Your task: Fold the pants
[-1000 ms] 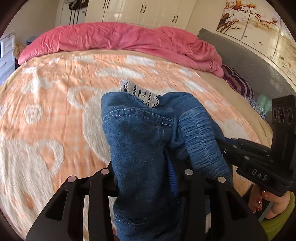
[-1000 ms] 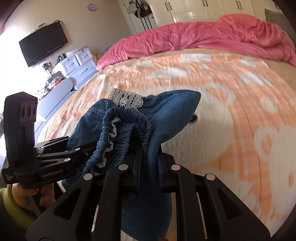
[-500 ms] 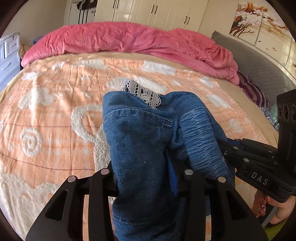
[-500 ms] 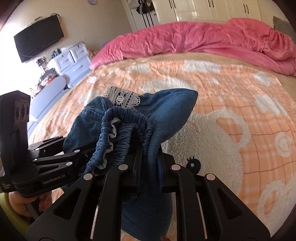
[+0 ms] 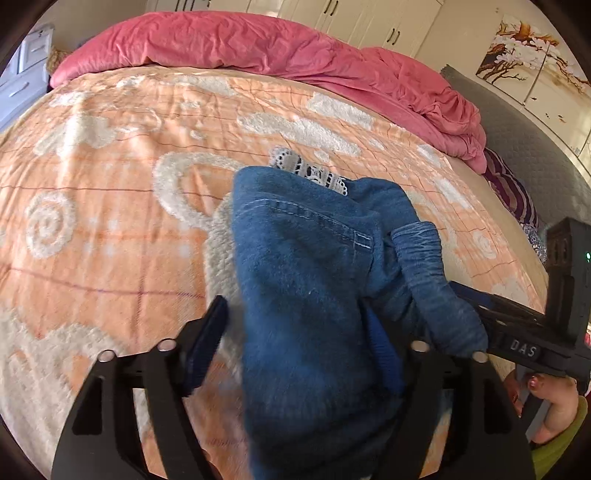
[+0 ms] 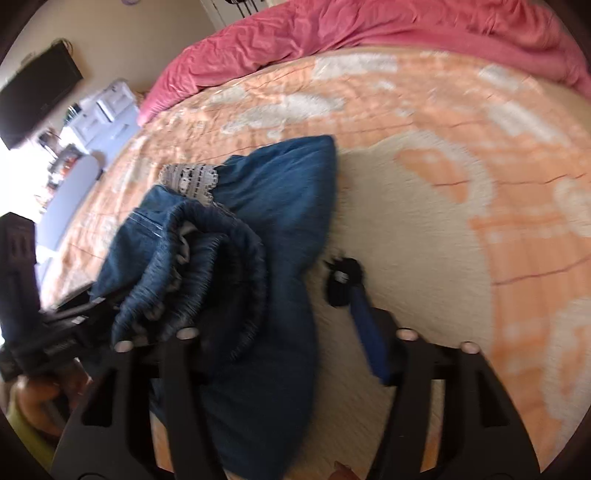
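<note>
Hanging in the lower middle of both wrist views, the bunched blue denim pants (image 5: 306, 302) with a white lace trim (image 5: 310, 171) sit over an orange fleece blanket with cream cloud and bear shapes (image 5: 110, 177), which fills most of each frame. The left gripper (image 5: 295, 339) has its black fingers (image 5: 201, 343) standing apart and its jaws are opening; the denim lies between them, against the right-hand blue pad, while the left-hand pad is clear of the cloth with blanket showing in the gap. The right gripper (image 6: 280, 332) is likewise opening: in its own view the pants (image 6: 258, 258) drape over the left-hand finger, the gathered elastic waistband (image 6: 207, 273) heaped on top, and the right-hand finger (image 6: 369, 332) stands free of the cloth (this frame is blurred). In the left wrist view the right gripper (image 5: 524, 332) enters from the lower right edge, held by a hand (image 5: 550, 406) with a green sleeve. Along the top of both frames lies a crumpled pink duvet (image 5: 258, 40). White wardrobe doors (image 5: 369, 18) stand behind it, and a black wall-mounted television (image 6: 33, 99) shows at the upper left of the right wrist view.
</note>
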Available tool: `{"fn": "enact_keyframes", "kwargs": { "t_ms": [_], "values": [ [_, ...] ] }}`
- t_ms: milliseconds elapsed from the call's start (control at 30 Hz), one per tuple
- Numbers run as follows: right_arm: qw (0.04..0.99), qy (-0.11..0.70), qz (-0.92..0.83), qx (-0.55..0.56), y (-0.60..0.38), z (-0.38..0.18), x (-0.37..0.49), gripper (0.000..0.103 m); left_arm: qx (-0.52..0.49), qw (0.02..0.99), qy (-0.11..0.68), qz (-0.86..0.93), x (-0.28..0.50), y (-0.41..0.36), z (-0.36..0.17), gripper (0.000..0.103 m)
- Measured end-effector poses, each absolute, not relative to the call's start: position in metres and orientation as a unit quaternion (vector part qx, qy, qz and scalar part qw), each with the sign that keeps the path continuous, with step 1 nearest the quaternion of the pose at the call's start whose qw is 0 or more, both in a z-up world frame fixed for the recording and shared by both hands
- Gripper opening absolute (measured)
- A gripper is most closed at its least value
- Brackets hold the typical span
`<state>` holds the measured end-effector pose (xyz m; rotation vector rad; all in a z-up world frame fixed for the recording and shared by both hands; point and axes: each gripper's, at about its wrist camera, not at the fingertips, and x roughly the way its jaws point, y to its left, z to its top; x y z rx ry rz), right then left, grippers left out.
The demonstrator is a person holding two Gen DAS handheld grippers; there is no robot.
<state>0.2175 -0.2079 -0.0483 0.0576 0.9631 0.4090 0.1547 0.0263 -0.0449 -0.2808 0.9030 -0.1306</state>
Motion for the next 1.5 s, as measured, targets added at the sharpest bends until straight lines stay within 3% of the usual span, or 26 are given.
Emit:
{"fn": "enact_keyframes", "kwargs": {
  "t_ms": [100,167,267,367,700,1500],
  "values": [
    [0.877,0.444,0.183,0.015,-0.218,-0.038,0.196,0.061,-0.135,0.893,0.426,-0.055,0.133,0.031,-0.035,0.078],
    [0.887,0.426,0.175,0.001,-0.221,-0.031,0.177,0.075,-0.133,0.895,0.422,-0.053,0.119,0.032,-0.029,0.085],
    [0.905,0.392,0.161,-0.030,-0.222,-0.022,0.142,0.087,-0.122,0.900,0.415,-0.052,0.094,0.032,-0.019,0.094],
    [0.919,0.362,0.147,-0.052,-0.221,-0.016,0.112,0.093,-0.105,0.904,0.411,-0.046,0.067,0.029,-0.014,0.097],
    [0.925,0.351,0.143,-0.037,-0.228,-0.024,0.059,0.094,-0.096,0.905,0.413,-0.041,-0.001,0.012,-0.031,0.099],
    [0.923,0.354,0.147,-0.021,-0.232,-0.040,0.049,0.094,-0.096,0.904,0.416,-0.034,-0.004,0.012,-0.044,0.099]
  ]
}}
